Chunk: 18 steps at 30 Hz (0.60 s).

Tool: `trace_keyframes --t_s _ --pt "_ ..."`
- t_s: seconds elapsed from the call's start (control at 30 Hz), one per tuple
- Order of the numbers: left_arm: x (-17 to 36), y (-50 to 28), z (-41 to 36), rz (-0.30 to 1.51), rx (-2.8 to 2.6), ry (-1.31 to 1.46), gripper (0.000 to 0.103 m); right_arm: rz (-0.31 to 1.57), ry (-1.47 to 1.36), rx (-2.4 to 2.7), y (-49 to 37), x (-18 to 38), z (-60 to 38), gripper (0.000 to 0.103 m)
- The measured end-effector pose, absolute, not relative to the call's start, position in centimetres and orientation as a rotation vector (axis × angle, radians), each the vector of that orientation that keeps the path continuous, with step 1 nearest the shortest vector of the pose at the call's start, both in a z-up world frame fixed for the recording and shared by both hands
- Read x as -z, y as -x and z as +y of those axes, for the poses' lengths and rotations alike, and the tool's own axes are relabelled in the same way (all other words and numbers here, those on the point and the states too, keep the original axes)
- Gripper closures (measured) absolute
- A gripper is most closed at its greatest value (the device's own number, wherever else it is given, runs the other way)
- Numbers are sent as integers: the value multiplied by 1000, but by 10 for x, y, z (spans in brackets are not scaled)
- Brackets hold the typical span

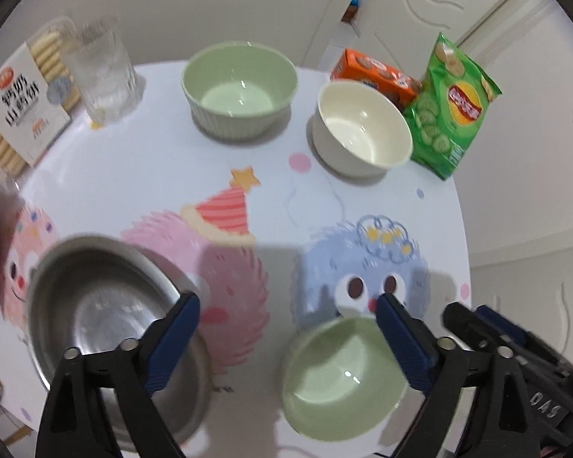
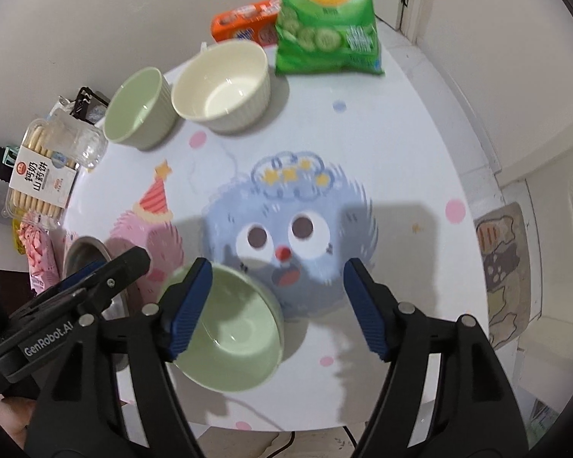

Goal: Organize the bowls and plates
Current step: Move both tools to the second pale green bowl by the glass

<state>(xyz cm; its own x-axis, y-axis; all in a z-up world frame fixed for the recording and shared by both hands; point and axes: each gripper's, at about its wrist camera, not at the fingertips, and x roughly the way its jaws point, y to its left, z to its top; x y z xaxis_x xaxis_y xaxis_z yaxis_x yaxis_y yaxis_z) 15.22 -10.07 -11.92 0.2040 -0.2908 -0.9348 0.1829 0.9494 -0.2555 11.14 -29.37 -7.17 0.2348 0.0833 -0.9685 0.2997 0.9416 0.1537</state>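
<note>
Your round table wears a cartoon-printed cover, with a pink furry creature in a party hat on one side and a blue furry creature with wide eyes on the other.

At its near edge on your left sits the stainless steel bowl, the widest dish here. Your left gripper hangs above the table with its jaws spread wide and nothing between them; the left finger overlaps the steel bowl's right rim in that view, and the right finger overlaps the rim of the near green bowl. That green bowl lies just right of the steel one.

Your right gripper is likewise released and empty. In its view the near green bowl lies low and to the left, its left rim under the left finger and most of the bowl inside the gap; the right finger stands clear of it over the blue creature.

At the far side the far green bowl and the cream bowl stand near each other, both upright.

Behind the cream bowl lean a green Lay's crisp bag and an orange biscuit box. At far left are a clear glass and a tray of wafer biscuits.
</note>
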Motion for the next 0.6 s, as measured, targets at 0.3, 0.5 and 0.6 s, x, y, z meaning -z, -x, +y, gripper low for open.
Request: trace_keyframes --t_s 0.3,0.5,0.6 --pt "113 -196 -65 1317 239 151 7 1319 -253 87 -160 55 -278 31" --pt "114 -234 -46 1328 167 202 7 1315 -163 6 -209 54 -258 31" --pt "118 -251 -38 1332 122 230 7 1305 -110 -46 -234 56 -245 31"
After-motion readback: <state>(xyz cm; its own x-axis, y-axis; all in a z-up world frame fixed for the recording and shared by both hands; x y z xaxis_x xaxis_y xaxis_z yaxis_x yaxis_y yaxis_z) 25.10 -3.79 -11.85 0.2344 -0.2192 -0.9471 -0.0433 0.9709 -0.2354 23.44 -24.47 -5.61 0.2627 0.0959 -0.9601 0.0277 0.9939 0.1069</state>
